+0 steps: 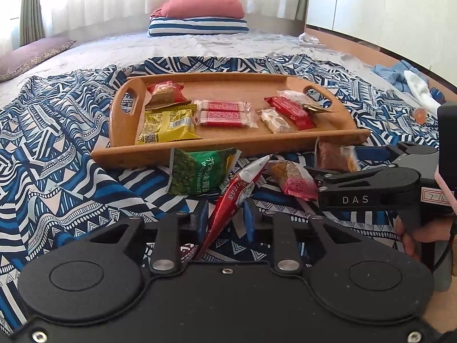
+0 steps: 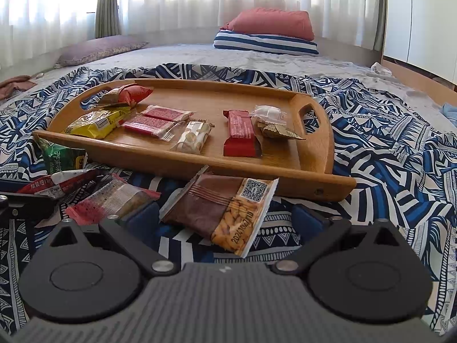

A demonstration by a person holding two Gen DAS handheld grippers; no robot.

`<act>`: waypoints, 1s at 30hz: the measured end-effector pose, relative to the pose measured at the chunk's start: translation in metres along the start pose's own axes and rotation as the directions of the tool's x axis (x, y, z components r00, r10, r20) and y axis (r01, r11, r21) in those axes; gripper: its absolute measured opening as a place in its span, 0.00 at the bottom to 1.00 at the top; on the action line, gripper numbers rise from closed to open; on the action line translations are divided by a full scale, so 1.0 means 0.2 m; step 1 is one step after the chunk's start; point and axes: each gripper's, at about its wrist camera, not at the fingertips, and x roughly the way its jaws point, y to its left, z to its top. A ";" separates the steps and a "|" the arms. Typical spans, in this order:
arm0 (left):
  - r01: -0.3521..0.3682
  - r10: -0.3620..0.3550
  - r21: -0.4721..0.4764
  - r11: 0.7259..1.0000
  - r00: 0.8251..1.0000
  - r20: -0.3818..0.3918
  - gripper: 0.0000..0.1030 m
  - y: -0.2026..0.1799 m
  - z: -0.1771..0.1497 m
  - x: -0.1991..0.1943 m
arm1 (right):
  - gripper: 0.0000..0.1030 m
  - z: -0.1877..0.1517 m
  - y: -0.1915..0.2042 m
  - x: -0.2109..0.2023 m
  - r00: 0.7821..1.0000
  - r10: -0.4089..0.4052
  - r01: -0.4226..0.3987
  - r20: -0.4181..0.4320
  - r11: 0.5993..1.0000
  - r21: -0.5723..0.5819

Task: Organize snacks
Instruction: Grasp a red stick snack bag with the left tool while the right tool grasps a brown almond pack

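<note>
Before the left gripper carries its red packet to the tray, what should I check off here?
1. Left gripper jaws closed on the red stick packet: ok.
2. Free floor on the wooden tray for it: ok.
3. Right gripper jaws open, astride the brown nut packet, not gripping: ok.
4. Green wasabi pea bag leans on the tray's near rim, in the path: not ok.
5. Grip firmness: cannot tell.

One tray (image 2: 182, 158), twelve snack packets (image 2: 242, 133).
</note>
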 end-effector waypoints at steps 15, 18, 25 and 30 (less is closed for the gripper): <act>0.017 -0.016 -0.012 1.000 1.000 0.014 0.18 0.00 0.03 -0.06 | 0.80 0.01 0.03 -0.07 0.999 0.025 -0.024 0.024 0.999 -0.030; 0.015 -0.015 -0.006 1.000 1.000 0.019 0.18 0.00 0.04 -0.06 | 0.80 0.03 0.01 -0.06 1.000 0.024 -0.024 0.013 0.999 -0.024; 0.015 -0.015 -0.015 1.000 1.000 0.021 0.18 0.00 0.05 -0.06 | 0.92 0.07 -0.06 0.01 0.997 0.063 -0.063 -0.054 0.998 0.001; 0.014 -0.013 -0.027 1.000 1.000 0.019 0.18 0.01 0.05 -0.04 | 0.84 0.06 -0.08 0.02 0.996 0.076 -0.074 -0.055 0.997 0.031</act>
